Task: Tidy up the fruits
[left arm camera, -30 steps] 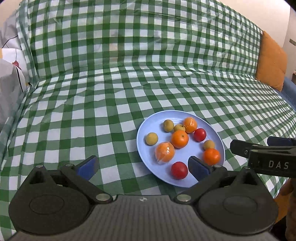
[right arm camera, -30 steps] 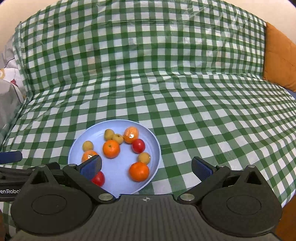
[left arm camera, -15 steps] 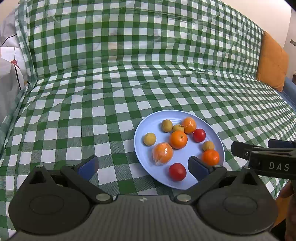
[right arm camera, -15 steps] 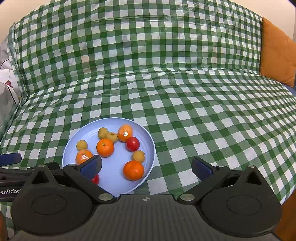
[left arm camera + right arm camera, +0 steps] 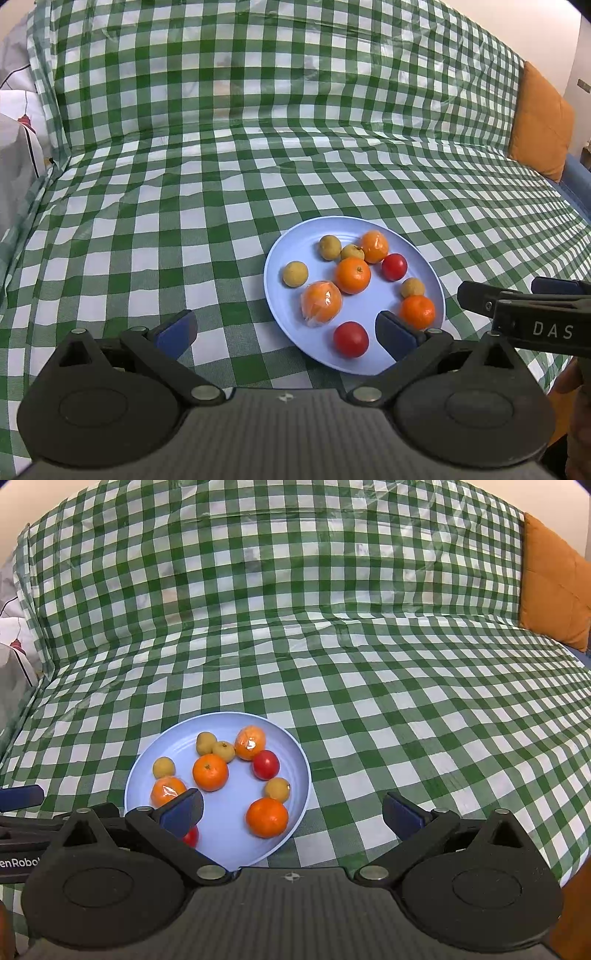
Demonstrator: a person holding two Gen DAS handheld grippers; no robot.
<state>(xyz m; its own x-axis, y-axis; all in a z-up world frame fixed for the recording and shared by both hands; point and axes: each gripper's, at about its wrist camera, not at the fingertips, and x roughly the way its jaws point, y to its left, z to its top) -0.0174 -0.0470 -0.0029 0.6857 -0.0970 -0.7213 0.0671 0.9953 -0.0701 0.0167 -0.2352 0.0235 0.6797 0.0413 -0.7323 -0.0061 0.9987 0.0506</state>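
1. Our left gripper (image 5: 284, 328) and right gripper (image 5: 291, 808) both gaped wide, holding nothing.
2. The fruits sat on the blue plate (image 5: 273, 284), ahead-right of our left fingers, ahead-left of our right.
3. We judged the right gripper nearer the near orange (image 5: 267, 817).

On the 1 blue plate (image 5: 275, 291): 4 oranges (image 5: 352, 275), 2 of them plastic-wrapped, 2 red tomatoes (image 5: 351, 339), 4 small yellow-brown fruits (image 5: 295, 273). Upper right: 1 orange cushion (image 5: 541, 122).
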